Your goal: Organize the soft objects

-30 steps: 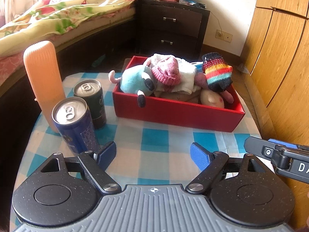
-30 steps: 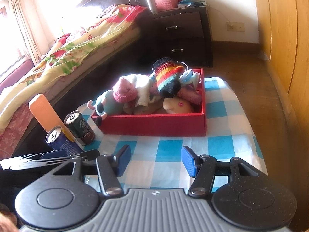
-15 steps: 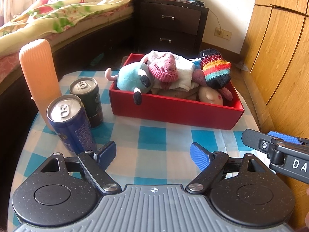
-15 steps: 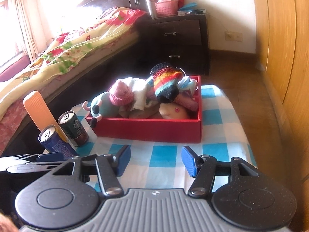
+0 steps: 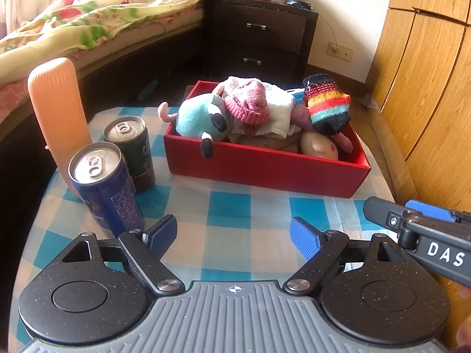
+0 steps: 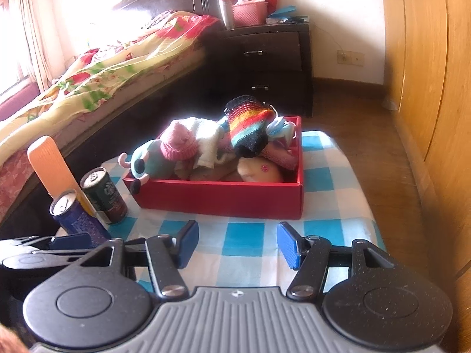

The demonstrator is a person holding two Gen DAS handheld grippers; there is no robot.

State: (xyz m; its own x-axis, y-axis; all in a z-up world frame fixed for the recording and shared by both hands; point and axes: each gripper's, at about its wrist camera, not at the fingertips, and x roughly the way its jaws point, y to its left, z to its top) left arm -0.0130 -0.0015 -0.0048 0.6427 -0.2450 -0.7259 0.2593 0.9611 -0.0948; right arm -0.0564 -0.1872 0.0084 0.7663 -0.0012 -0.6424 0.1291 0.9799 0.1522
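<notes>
Left wrist view: red box (image 5: 265,170) sits on the checked surface (image 5: 223,214) and is piled w/ soft stuff. Inside it: teal plush (image 5: 200,117) at the left end w/ one leg hanging over the front wall, pink knit hat (image 5: 250,106) on top of a white cloth (image 5: 279,111), striped sock (image 5: 326,106) standing at the right end, cream plush (image 5: 319,145) low at the front right.

Outside the box, to its left: two cans (image 5: 103,182) and an orange bottle (image 5: 56,106), all hard, so prob. not part of the job. No soft item visible loose on the surface in either view.

Left tool (image 5: 234,235) is open wide, nothing between the pads, hovering over bare cloth in front of the box. Right tool (image 6: 238,242) also open, narrower gap, empty, also in front of the box.

Judgement: sorting looks basically done; maybe only tucking the hanging leg or pushing the pile down is left.
</notes>
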